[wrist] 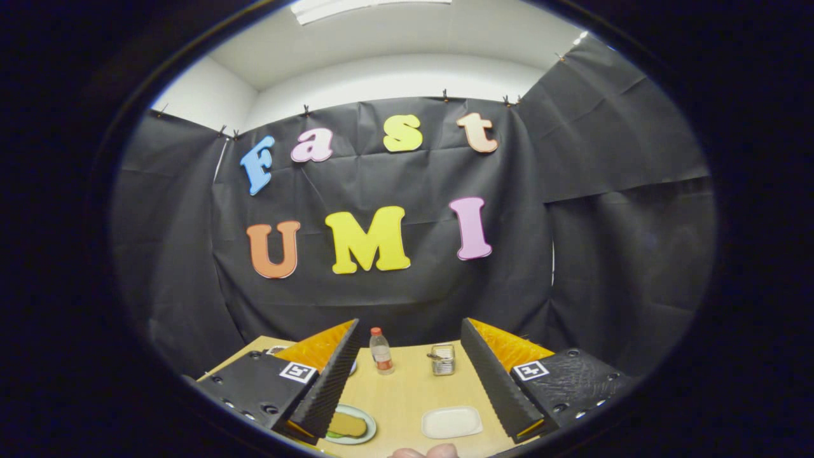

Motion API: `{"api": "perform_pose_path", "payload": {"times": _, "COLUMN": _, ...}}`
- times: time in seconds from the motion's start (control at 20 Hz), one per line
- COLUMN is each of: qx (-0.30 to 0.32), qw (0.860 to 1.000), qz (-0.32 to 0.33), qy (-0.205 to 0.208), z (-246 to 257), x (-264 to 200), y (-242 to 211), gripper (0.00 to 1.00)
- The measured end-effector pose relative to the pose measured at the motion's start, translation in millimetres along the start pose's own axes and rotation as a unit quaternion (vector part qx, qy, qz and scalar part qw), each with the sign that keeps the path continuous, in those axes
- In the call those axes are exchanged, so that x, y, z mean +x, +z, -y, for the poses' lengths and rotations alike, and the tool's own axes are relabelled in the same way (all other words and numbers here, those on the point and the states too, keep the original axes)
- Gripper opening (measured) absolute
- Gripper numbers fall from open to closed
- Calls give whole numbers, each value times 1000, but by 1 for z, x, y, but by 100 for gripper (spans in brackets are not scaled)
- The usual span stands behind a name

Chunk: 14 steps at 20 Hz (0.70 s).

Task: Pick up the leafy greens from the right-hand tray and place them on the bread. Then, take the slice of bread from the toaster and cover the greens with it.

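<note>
My gripper [410,326] is open, its fingers spread wide and raised above the wooden table [407,394], with nothing between them. A pale green plate [364,437] lies by the left finger. On it rests a slice of bread [347,423], with a bit of leafy green [331,435] peeking out at its near edge. Between the fingers, nearer the right one, lies a white tray [451,422] with nothing on it. The small metal toaster [443,359] stands at the table's far side; whether it holds bread is too small to tell.
A clear bottle [381,351] with a red cap stands at the far edge, left of the toaster. Part of another dish [276,349] shows behind the left finger. A person's fingertips [425,452] show at the table's near edge.
</note>
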State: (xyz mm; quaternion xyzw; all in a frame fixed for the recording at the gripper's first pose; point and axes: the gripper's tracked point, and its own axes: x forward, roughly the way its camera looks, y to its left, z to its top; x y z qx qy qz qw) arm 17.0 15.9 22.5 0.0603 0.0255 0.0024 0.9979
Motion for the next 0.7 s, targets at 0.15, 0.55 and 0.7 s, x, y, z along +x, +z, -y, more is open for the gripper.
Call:
{"api": "perform_pose_path", "payload": {"times": 0.15, "qx": -5, "qw": 1000, "qz": 5, "qy": 0, "z": 1, "x": 2, "y": 7, "gripper": 96}}
{"api": "perform_pose_path", "payload": {"times": 0.55, "qx": -8, "qw": 1000, "qz": 11, "qy": -3, "z": 7, "x": 0, "y": 11, "gripper": 96}}
{"api": "perform_pose_path", "payload": {"times": 0.7, "qx": -12, "qw": 1000, "qz": 15, "qy": -6, "z": 10, "x": 0, "y": 12, "gripper": 96}}
